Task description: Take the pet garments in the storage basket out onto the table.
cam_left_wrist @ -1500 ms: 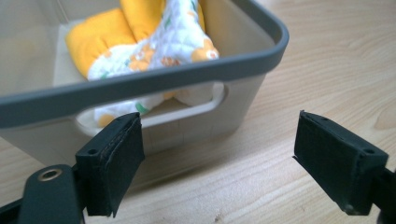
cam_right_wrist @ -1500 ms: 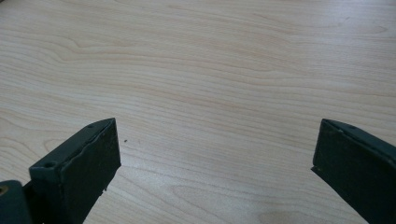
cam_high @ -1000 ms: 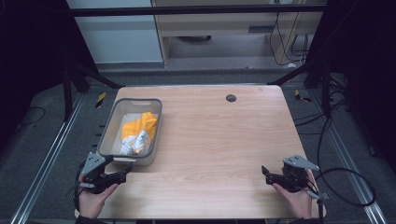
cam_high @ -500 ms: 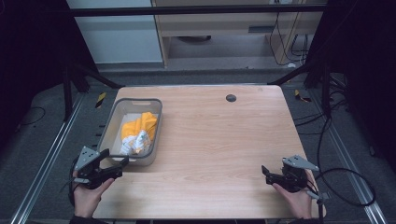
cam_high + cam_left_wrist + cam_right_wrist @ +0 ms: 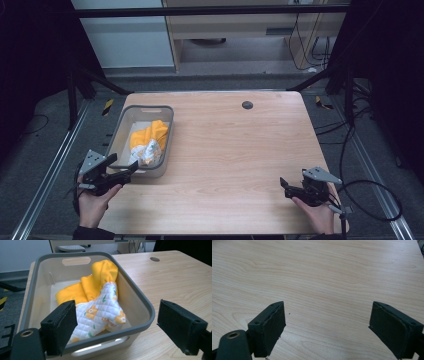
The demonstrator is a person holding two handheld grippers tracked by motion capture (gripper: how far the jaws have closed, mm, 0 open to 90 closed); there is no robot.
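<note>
A crumpled cloth (image 5: 97, 302), yellow on one side and white quilted with small orange and green prints on the other, lies inside a grey bin (image 5: 121, 131) with cut-out handles. The bin stands on the wooden worktop (image 5: 235, 160) at about 9 o'clock from its middle, close to the left edge. In the left gripper view the yellow part of the cloth leans against the bin's wall (the one nearer to the middle of the worktop).

The left tongs (image 5: 120, 169) are just at the bin's near end, at 6 o'clock from it, with the jaws wide apart and nothing between them; they point toward the bin. A hand (image 5: 94, 202) holds them from below.

The right tongs (image 5: 283, 184) are well apart, at about 4 o'clock from the middle of the worktop, over bare wood. Their jaws are also spread wide and hold nothing.

A small dark round hole (image 5: 247, 105) sits near the far edge, at 12 o'clock.
</note>
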